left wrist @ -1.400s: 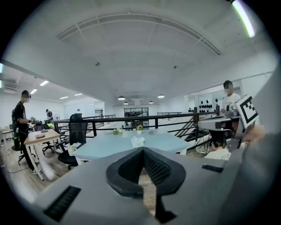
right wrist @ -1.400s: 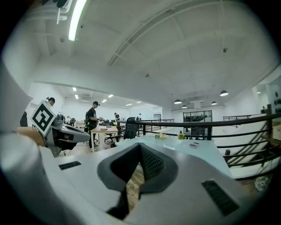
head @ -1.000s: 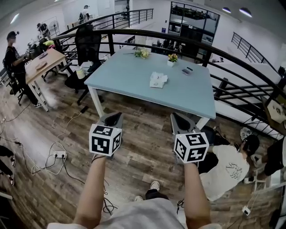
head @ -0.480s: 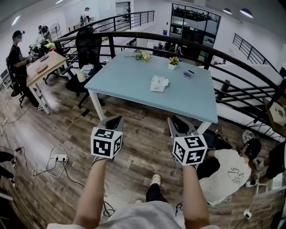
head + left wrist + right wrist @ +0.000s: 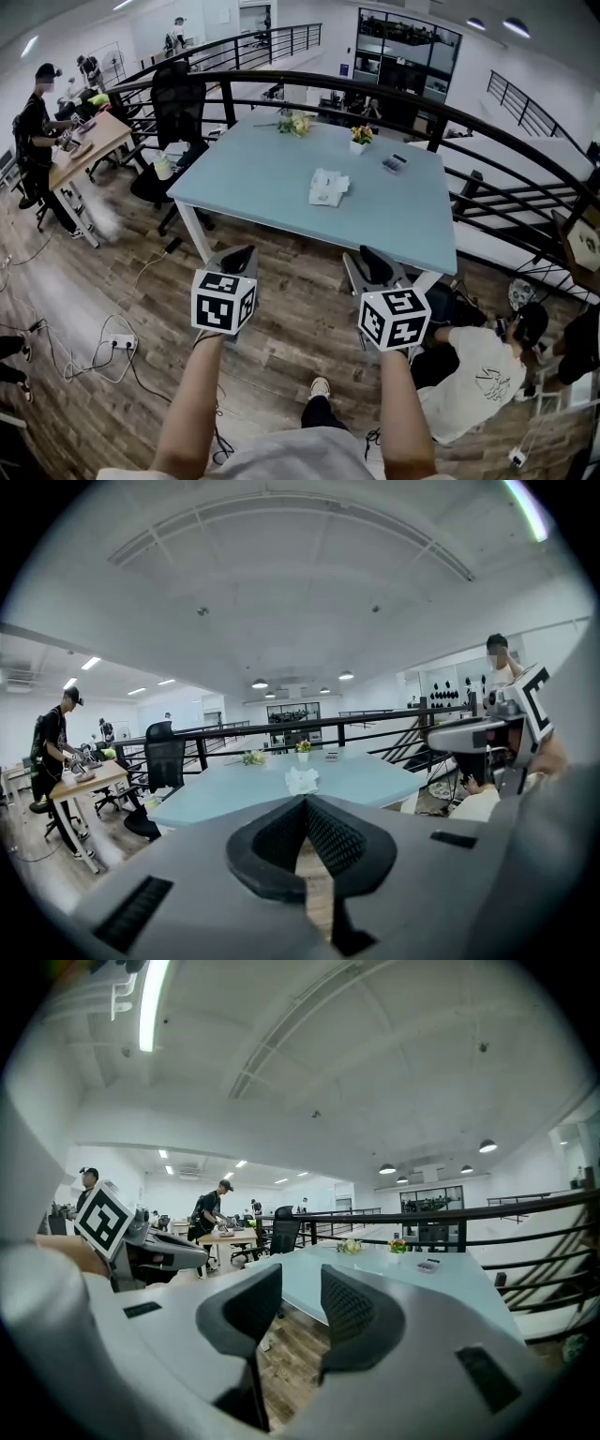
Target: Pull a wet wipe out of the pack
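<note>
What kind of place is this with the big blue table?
Probably an open office or workshop on an upper level: a light blue table, a black office chair, a wooden desk where a person stands working, and a black railing around the edge.

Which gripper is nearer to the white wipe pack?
Right, slightly. The right gripper, jaws opening and empty, is just right of the wipe pack; the left gripper is farther left. Both are short of the table.
</note>
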{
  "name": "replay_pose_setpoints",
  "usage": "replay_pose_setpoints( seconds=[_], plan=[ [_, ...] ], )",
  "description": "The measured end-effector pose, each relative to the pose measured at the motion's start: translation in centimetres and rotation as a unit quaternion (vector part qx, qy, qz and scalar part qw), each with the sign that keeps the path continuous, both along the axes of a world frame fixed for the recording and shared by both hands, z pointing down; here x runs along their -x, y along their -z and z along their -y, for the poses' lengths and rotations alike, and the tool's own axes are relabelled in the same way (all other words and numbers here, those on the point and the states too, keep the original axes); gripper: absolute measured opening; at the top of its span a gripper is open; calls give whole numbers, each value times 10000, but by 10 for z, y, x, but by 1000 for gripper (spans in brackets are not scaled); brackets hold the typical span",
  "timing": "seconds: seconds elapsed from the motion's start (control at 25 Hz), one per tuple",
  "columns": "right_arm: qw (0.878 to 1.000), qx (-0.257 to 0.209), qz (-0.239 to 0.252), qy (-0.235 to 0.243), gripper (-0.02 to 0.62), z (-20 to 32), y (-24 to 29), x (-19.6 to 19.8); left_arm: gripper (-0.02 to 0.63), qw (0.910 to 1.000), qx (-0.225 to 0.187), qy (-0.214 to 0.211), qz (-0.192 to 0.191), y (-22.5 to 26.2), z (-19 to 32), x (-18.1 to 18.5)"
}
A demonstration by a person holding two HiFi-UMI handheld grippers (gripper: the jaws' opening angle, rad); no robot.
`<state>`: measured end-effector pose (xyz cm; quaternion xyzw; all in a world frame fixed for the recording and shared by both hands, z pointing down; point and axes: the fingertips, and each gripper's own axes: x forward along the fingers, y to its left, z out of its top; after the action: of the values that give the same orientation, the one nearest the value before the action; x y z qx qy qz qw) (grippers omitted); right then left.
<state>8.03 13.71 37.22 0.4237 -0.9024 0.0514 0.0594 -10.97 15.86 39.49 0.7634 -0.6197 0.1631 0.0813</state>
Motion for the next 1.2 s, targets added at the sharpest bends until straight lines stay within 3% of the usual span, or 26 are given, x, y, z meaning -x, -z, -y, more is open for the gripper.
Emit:
replay_pose_setpoints(
  seconds=[0.84, 1.2],
  plan=[
    [9992, 246, 13, 306, 222, 117, -1, -14, -5, 9999, 134, 100, 24, 7, 117, -18],
    [9988, 297, -27, 378, 239, 168, -4, -29, -5, 9997, 167, 170, 26, 5, 167, -31]
  ],
)
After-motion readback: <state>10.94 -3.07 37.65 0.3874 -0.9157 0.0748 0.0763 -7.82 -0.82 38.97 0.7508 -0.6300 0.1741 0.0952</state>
